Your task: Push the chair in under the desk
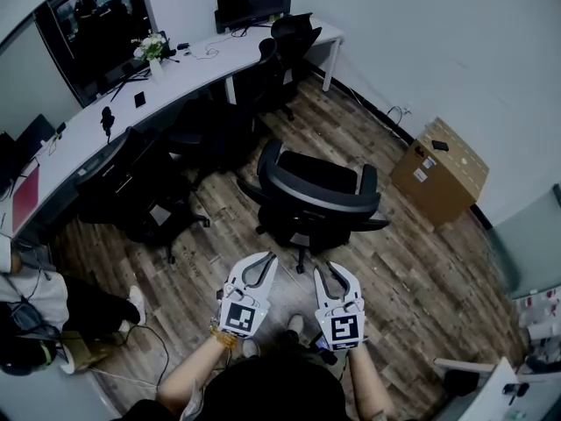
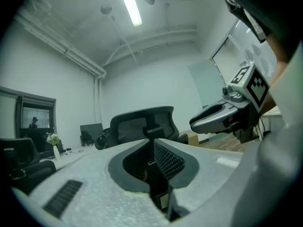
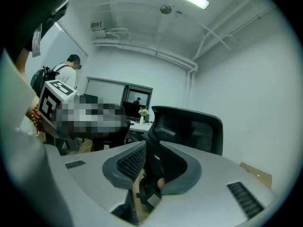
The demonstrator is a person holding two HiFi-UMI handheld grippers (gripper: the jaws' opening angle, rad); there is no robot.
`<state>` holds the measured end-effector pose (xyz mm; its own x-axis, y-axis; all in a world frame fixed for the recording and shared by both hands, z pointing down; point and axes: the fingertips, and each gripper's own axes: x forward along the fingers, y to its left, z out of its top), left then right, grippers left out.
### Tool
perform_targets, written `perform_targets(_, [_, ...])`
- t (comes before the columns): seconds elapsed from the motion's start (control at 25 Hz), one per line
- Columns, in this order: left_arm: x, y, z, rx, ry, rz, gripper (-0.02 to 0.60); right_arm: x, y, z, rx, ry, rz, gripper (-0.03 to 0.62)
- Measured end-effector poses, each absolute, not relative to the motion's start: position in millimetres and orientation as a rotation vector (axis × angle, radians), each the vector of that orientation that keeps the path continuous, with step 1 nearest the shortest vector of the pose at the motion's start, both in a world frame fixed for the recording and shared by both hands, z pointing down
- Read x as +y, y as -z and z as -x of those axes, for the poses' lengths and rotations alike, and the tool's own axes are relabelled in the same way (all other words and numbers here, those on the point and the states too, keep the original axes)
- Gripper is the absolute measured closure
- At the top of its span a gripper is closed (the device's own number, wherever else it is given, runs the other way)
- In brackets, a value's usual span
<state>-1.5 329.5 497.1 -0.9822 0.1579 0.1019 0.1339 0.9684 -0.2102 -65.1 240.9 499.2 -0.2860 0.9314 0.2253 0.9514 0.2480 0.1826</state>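
A black mesh-back office chair (image 1: 316, 196) stands on the wood floor, away from the long white curved desk (image 1: 188, 73), with its backrest turned toward me. My left gripper (image 1: 266, 260) and right gripper (image 1: 337, 272) are held side by side just short of the backrest and touch nothing. The left jaws stand a narrow slit apart and the right jaws a little wider. Neither pair has anything between it. The chair's back (image 2: 142, 124) fills the middle of the left gripper view beyond the left gripper (image 2: 154, 143). It appears again as chair (image 3: 194, 126) past the right gripper (image 3: 147, 150).
Other black chairs (image 1: 140, 191) (image 1: 294, 38) stand along the desk, which carries a monitor (image 1: 250, 3) and a vase of flowers (image 1: 151, 49). A cardboard box (image 1: 438, 174) sits by the right wall. A seated person (image 1: 35, 305) is at the lower left.
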Motion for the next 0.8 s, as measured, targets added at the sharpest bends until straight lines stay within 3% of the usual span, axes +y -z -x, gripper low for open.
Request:
perform_targets(0.28, [336,-520,35,-2.932,-0.362,0.236,0.526,228,-521,112,-2.327,0.49,1.867,0.452])
perform_targets(0.8, [398,-557,46,-2.799,-0.502,0.295,0.482,235,-544,186,-2.297,0.728,1.875,0.447])
